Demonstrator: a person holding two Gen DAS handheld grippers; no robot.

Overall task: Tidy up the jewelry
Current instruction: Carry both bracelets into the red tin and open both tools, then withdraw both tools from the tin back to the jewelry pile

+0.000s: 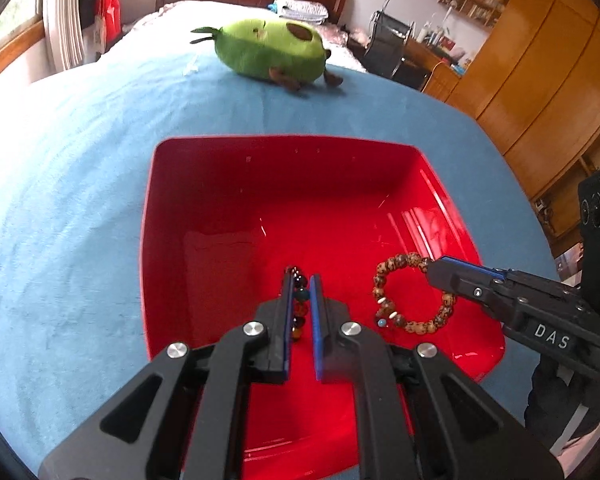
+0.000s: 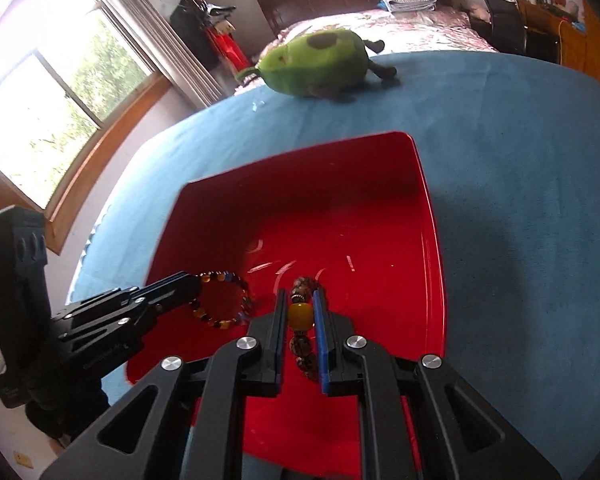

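Note:
A square red tray [image 1: 172,216] [image 2: 432,240] lies on the blue bedspread. My left gripper [image 1: 301,286] is shut on a bracelet of dark and amber beads [image 1: 299,306], which hangs over the tray's near part. From the right wrist view that gripper [image 2: 196,286] comes in from the left, with the dark beaded bracelet [image 2: 224,300] dangling as a ring. My right gripper [image 2: 300,300] is shut on a speckled brown bead bracelet [image 2: 302,354] with one large yellow bead. In the left wrist view this gripper [image 1: 434,266] enters from the right, and the brown bracelet [image 1: 414,294] hangs from its tip over the tray.
A green avocado plush toy [image 1: 270,50] [image 2: 318,64] lies on the bedspread [image 1: 80,200] beyond the tray. Folded towels [image 1: 302,9] rest by the dark headboard. A wooden wardrobe [image 1: 540,68] and a desk stand to the right, a window [image 2: 48,112] to the left.

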